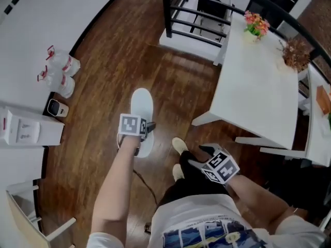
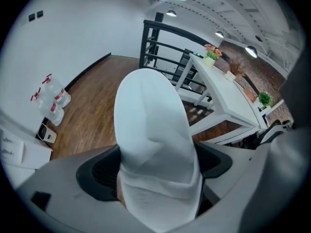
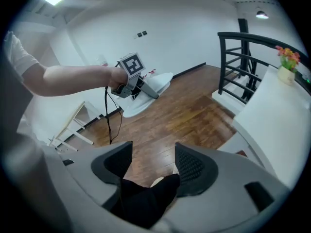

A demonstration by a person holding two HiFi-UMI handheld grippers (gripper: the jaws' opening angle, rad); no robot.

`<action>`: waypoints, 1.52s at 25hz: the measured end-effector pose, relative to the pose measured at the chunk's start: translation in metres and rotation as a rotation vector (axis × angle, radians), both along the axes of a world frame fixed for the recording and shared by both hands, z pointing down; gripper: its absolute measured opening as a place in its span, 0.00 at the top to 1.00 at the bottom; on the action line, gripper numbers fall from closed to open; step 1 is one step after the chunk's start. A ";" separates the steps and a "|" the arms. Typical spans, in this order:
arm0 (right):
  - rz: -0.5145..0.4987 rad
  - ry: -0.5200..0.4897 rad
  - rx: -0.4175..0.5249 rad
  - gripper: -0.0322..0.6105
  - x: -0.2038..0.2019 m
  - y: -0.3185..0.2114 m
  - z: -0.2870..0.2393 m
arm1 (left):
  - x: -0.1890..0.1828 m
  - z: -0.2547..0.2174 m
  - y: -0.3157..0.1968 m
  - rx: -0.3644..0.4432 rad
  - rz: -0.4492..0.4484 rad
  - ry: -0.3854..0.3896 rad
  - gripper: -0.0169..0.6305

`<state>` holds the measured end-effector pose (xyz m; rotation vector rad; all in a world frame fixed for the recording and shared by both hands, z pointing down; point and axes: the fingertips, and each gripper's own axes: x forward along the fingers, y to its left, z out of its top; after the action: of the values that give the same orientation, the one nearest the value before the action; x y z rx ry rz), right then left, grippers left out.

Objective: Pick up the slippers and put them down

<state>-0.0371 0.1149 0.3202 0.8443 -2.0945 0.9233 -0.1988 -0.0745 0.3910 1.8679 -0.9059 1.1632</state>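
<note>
Carrying now: my left gripper [image 2: 155, 166] pinches the white slipper [image 2: 150, 115], toe at twelve o'clock, my right gripper [image 3: 153, 157] clamps the black slipper [image 3: 141, 203] at its six, so next, I reckon, lower and release.

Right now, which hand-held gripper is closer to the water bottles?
Left. The left hand-held gripper, gripping a white slipper, is mid-floor, apart from the water bottles; the right hand-held gripper is farther off, by the white table.

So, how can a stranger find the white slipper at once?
Look at the brown wooden floor left of the white table. Above it, the left gripper is shut on the white slipper. The right gripper holds a black thing.
</note>
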 end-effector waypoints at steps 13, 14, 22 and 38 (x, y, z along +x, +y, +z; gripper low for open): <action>-0.078 -0.001 -0.070 0.53 -0.101 -0.151 0.307 | -0.073 0.325 -0.076 -0.103 -0.267 -0.036 0.24; -0.056 0.008 -0.084 0.53 -0.101 -0.157 0.336 | -0.077 0.356 -0.076 -0.116 -0.286 -0.035 0.24; 0.113 0.019 -0.174 0.54 -0.097 -0.183 0.494 | -0.096 0.553 -0.077 -0.157 -0.328 -0.044 0.24; 0.047 0.132 -0.329 0.53 -0.091 -0.208 0.642 | -0.141 0.759 -0.015 -0.256 -0.382 -0.164 0.24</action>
<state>-0.1284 -0.0931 0.9618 0.7605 -1.7541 1.1655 -0.3397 -0.0891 1.1502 1.3393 -1.0916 1.1407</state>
